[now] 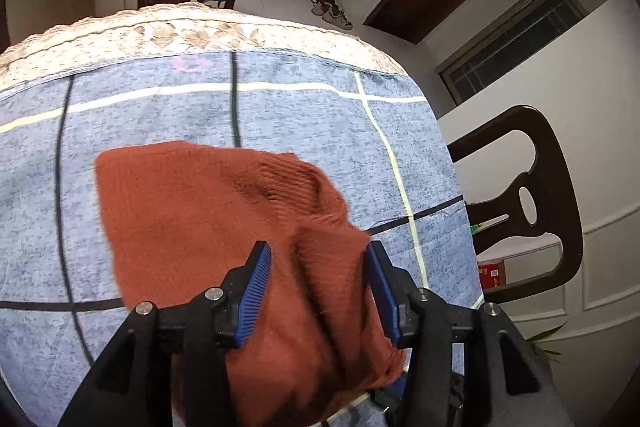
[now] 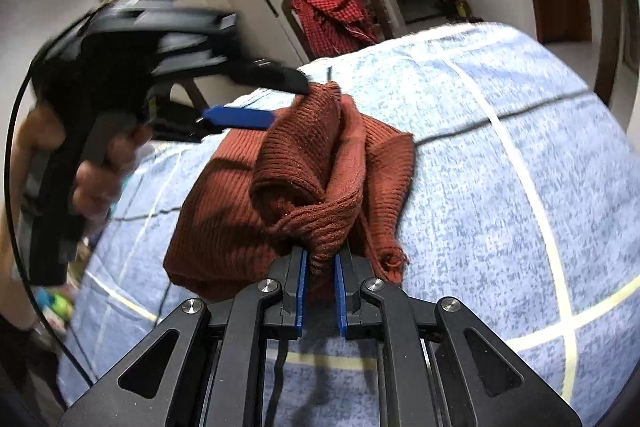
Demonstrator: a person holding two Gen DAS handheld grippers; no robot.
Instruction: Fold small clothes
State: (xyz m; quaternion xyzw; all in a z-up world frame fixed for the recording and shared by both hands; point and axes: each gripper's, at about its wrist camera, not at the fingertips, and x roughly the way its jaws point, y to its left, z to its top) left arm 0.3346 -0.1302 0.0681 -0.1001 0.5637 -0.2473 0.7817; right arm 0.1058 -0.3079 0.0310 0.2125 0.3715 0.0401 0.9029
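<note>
Lying crumpled across the blue checked cloth point(image 1: 280, 115), the rust-red knitted sweater point(image 1: 192, 211) fills the middle of both views. The left gripper point(image 1: 318, 289) sits at the bottom centre with its blue pads spread wide, sweater between them but ungripped. The right gripper point(image 2: 320, 291), bottom centre of its view, is clamped on a bunched fold of the sweater point(image 2: 316, 187). A dark wooden chair point(image 1: 552, 195) stands at the right edge.
</note>
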